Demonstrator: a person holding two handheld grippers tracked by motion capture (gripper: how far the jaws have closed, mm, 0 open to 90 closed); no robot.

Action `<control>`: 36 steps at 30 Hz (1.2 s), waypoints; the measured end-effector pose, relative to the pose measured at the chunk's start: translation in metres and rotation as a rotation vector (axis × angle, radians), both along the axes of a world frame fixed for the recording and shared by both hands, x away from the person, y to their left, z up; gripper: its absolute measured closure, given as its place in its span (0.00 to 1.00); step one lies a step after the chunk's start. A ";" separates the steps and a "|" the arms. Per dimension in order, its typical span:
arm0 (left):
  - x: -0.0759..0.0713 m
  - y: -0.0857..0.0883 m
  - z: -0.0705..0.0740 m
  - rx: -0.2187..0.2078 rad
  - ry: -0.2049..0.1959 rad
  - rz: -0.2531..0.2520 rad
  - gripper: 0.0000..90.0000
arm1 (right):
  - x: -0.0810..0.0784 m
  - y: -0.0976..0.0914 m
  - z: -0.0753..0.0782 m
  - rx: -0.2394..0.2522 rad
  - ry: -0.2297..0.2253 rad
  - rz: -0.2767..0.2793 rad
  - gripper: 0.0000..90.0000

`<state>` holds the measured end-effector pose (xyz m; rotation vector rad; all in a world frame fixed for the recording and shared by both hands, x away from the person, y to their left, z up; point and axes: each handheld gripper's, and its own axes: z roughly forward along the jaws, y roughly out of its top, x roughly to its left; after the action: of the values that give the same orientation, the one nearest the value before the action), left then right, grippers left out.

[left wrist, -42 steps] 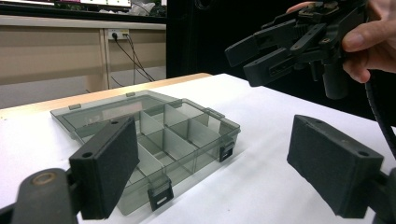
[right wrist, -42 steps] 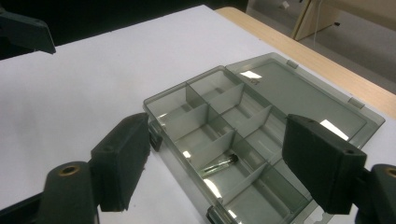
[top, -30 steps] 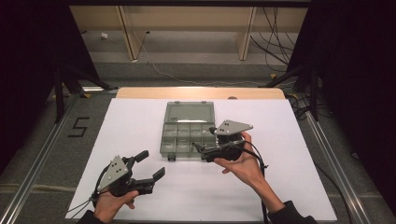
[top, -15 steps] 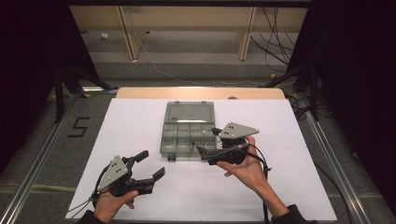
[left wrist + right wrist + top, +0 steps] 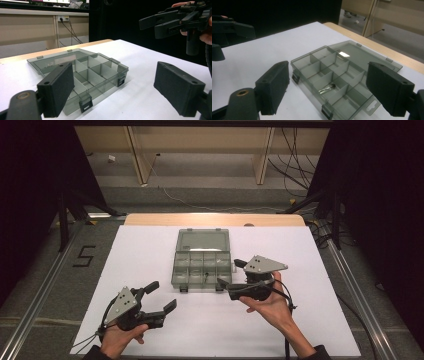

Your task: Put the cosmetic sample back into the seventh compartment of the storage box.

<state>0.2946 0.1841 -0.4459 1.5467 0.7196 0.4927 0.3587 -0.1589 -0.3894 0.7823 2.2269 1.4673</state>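
Both claws agape, left claw [image 5: 159, 296] low, right claw [image 5: 231, 273] raised above table.

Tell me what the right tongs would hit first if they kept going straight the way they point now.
Probably the open compartment box: the right tongs, jaws apart, aim down at its divided tray, near the small metal part. Depth is hard to judge.

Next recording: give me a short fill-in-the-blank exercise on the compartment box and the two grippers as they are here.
1. The lid of the translucent grey plastic compartment box lies ____ on the white table.
2. A small metal screw-like part lies inside a ____ of that box.
3. The jaws of the left gripper stand ____, holding nothing.
4. The right gripper is held beside the box's ____ edge in the high view.

Missing words: open; compartment; open; right
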 end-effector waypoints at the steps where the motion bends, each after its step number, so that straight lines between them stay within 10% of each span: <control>1: 0.000 0.000 0.000 -0.001 0.000 0.000 0.17 | -0.001 -0.001 0.000 -0.003 -0.003 -0.001 0.22; 36: 0.001 -0.001 0.000 -0.011 -0.003 -0.004 0.17 | -0.023 -0.030 -0.010 0.061 -0.026 -0.039 0.19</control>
<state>0.2951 0.1835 -0.4461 1.5371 0.7155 0.4873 0.3357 -0.1891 -0.3997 0.8164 2.1446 1.5249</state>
